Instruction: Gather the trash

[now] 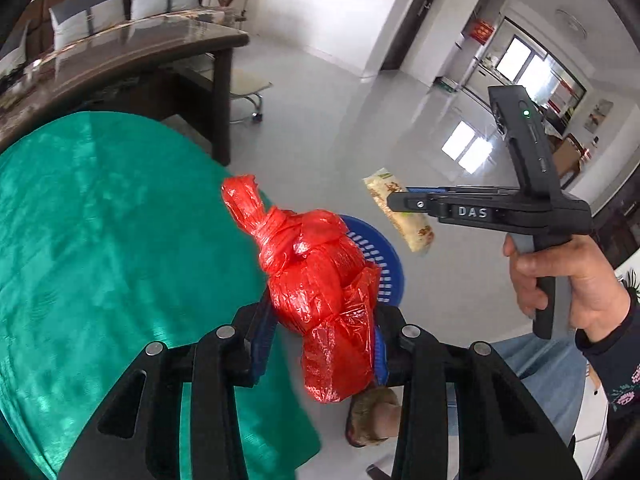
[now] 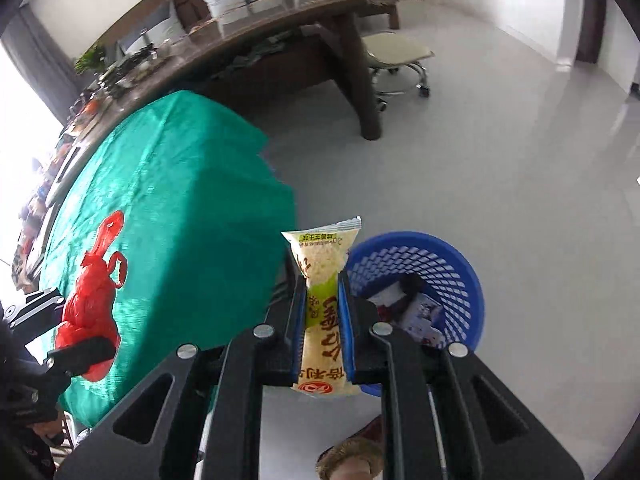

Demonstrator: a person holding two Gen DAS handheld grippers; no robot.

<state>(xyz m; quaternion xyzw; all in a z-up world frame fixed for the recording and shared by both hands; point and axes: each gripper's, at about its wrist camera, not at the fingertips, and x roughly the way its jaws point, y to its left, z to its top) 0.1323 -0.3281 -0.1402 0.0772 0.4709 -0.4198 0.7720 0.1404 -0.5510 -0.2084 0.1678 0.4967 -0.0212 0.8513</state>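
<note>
Floor space around the blue basket is open, grey and glossy. Left gripper jaws clamp a knotted red plastic bag past the green tabletop edge, above the basket. Right gripper jaws, nearly closed, pinch a snack packet beside the basket rim. A dark desk stands behind.
</note>
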